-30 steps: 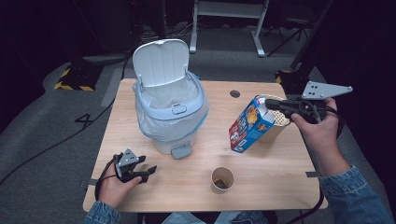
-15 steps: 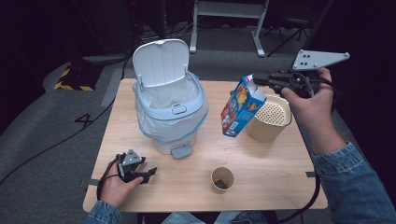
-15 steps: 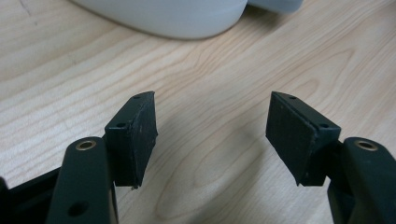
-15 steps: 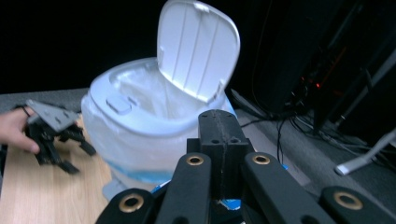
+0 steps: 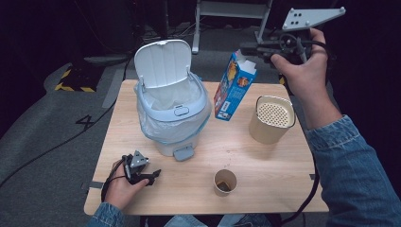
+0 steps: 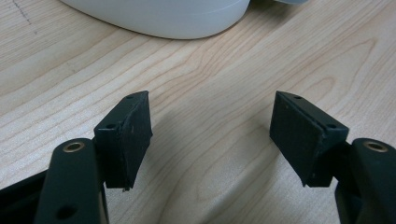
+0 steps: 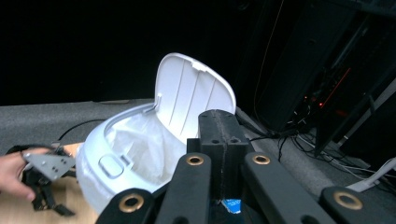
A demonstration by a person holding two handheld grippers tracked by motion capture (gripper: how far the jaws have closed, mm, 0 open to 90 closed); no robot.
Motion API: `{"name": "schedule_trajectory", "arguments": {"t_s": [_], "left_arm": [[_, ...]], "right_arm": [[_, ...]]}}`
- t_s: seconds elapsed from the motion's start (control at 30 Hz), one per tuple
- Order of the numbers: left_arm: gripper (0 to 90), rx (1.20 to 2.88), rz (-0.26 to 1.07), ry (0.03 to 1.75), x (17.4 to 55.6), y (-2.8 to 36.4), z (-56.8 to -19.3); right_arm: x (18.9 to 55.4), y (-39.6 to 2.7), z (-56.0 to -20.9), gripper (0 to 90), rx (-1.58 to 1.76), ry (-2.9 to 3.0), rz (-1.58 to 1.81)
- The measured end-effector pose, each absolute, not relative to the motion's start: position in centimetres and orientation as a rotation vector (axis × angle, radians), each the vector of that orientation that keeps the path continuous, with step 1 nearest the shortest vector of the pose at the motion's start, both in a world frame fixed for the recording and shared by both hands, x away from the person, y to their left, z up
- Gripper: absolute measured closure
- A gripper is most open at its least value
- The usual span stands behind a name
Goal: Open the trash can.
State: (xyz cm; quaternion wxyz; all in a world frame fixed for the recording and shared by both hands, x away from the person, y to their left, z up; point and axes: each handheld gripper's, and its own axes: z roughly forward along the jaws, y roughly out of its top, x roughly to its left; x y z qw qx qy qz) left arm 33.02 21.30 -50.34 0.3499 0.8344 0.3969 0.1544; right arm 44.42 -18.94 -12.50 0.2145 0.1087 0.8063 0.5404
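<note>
A blue carton [image 5: 234, 87] hangs tilted in the air just right of the white pedal bin [image 5: 172, 111]. My right gripper [image 5: 246, 48] is shut on its top flap. In the right gripper view the jaws [image 7: 217, 135] press flat together, a sliver of the blue carton [image 7: 232, 204] shows beneath them, and the bin [image 7: 140, 144] stands beyond with its lid up and a bag lining it. My left gripper [image 5: 153, 176] rests low at the table's front left. Its jaws [image 6: 212, 135] are open and have just been opening, with bare wood between them.
A beige round container [image 5: 272, 118] with a perforated top stands on the wooden table [image 5: 283, 179] under the right forearm. A paper cup [image 5: 225, 182] sits near the front edge. The bin's pedal [image 5: 183, 152] juts toward me, and its base [image 6: 163, 18] lies ahead of the left jaws.
The right hand has lifted the carton up and leftward toward the bin, uncovering the beige container. The left hand has stayed in place.
</note>
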Motion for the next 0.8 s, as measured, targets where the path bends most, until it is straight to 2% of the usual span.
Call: {"name": "schedule_trajectory", "arguments": {"t_s": [0.4,0.8], "left_arm": [[29.8,2.158,0.411,1.032,33.0,21.2,-50.4],[29.8,2.151,0.413,1.046,32.9,21.1,-50.4]], "right_arm": [[46.2,-15.2,-8.9,90.0,0.263,2.22,1.514],[47.5,-10.9,-7.7,90.0,0.242,2.2,1.569]]}}
